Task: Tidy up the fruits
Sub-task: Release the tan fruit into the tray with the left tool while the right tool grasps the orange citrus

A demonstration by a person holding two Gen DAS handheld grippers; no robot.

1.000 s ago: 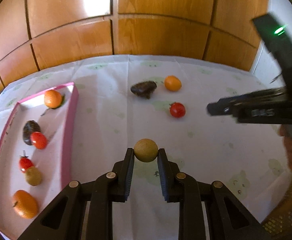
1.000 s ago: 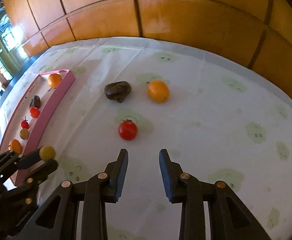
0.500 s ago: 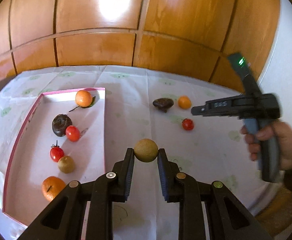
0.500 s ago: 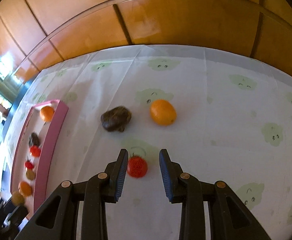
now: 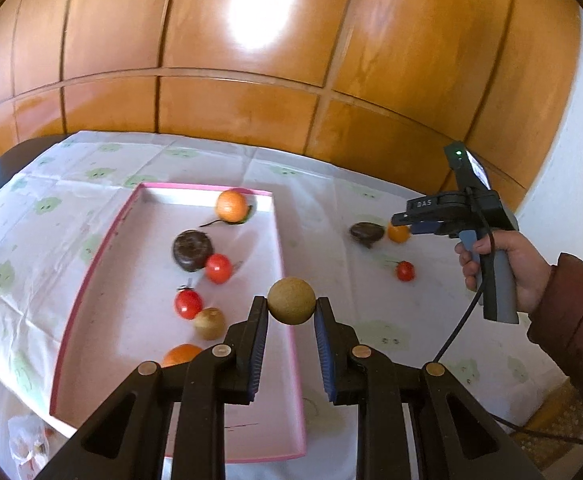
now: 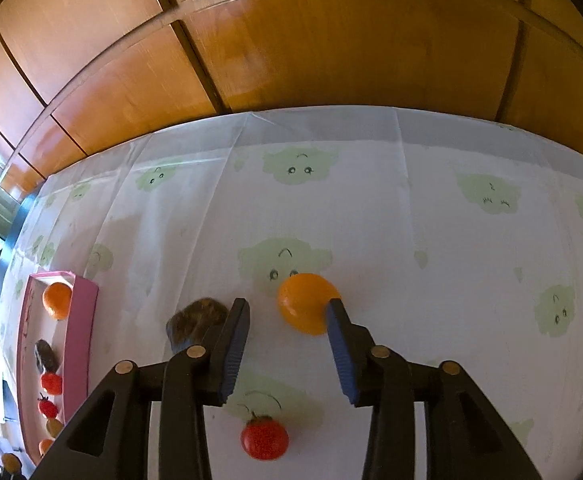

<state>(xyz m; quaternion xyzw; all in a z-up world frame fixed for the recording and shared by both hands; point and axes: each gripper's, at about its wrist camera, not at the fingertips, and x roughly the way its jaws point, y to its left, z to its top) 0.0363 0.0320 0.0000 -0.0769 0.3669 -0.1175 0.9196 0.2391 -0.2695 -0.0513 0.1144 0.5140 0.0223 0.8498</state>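
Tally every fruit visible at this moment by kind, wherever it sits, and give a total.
Oranges: 3
Tomatoes: 3
Dark brown fruits: 2
Tan round fruits: 2, one in the pink tray at, one in the left gripper at
Total: 10

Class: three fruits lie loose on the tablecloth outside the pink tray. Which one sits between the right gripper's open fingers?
The orange fruit: it lies between the right gripper fingers. The dark brown fruit sits outside its left finger, and the red tomato lies nearer the camera, under the gripper.
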